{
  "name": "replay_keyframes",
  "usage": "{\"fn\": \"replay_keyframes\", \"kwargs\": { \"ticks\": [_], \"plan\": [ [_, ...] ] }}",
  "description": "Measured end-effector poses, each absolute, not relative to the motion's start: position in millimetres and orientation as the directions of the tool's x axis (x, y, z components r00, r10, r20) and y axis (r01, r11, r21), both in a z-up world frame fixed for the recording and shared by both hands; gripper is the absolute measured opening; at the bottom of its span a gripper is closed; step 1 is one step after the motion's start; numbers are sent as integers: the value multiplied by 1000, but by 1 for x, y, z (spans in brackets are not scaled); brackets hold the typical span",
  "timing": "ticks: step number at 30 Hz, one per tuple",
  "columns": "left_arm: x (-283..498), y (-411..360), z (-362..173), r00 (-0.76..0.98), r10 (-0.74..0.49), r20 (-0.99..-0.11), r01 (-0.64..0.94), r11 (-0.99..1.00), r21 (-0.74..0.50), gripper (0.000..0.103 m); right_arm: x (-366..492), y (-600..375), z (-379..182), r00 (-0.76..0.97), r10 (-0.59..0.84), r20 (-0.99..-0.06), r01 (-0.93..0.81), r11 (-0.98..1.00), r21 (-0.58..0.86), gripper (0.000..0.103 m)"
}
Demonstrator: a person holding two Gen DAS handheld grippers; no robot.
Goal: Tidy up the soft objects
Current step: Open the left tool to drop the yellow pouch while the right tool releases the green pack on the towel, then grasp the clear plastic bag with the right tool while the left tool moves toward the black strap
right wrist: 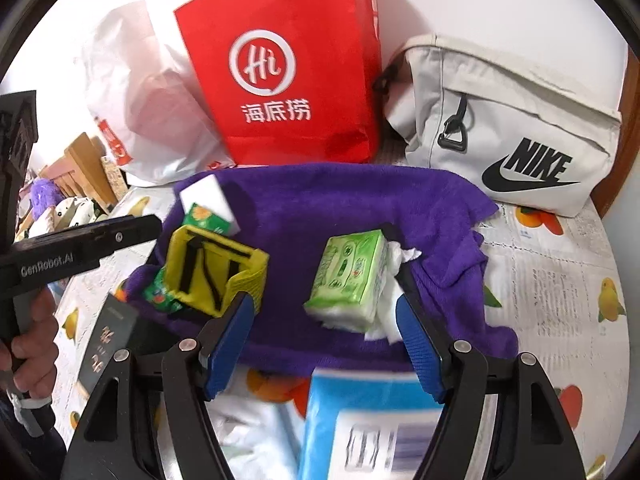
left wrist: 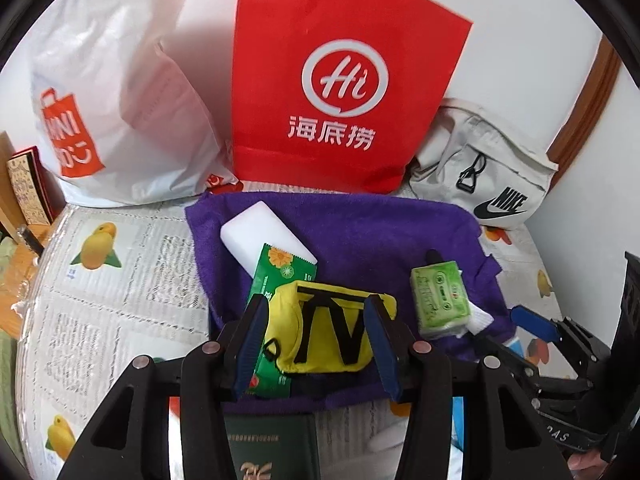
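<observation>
A purple towel is spread on the table. On it a yellow pouch with black straps rests partly on a green packet, with a white foam block just behind. My left gripper hovers over the pouch, its blue pads either side and not pressing on it, so it is open. In the right wrist view, a green tissue pack with loose white tissue lies on the towel. My right gripper stands open in front of the pack, without touching it.
A red paper bag, a white plastic bag and a pale Nike bag stand behind the towel. A dark green booklet and a blue box lie at the near edge. A hand holds the left gripper.
</observation>
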State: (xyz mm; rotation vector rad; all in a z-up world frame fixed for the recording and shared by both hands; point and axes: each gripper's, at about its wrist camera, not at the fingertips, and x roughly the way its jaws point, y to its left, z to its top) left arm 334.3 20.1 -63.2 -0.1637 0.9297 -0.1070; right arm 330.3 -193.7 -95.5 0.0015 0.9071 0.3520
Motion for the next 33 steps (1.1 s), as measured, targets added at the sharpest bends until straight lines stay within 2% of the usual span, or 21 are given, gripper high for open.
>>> {"fn": "replay_keyframes", "kwargs": {
  "ticks": [10, 15, 23, 33],
  "plan": [
    [280, 44, -50, 619, -138, -773, -15, 982, -188, 48, 264, -183, -91, 550, 357, -755, -353, 919, 176, 72],
    [250, 57, -54, 612, -122, -781, -39, 982, -184, 48, 232, -173, -101, 523, 366, -769, -380, 909, 175, 65],
    [217, 68, -66, 605, -115, -788, -68, 978, -195, 48, 198, -156, -118, 483, 418, -770, -434, 877, 205, 65],
    [190, 91, -86, 587, -117, -801, -95, 973, -212, 48, 195, -116, -157, 428, 371, -824, -452, 878, 160, 65]
  ]
}}
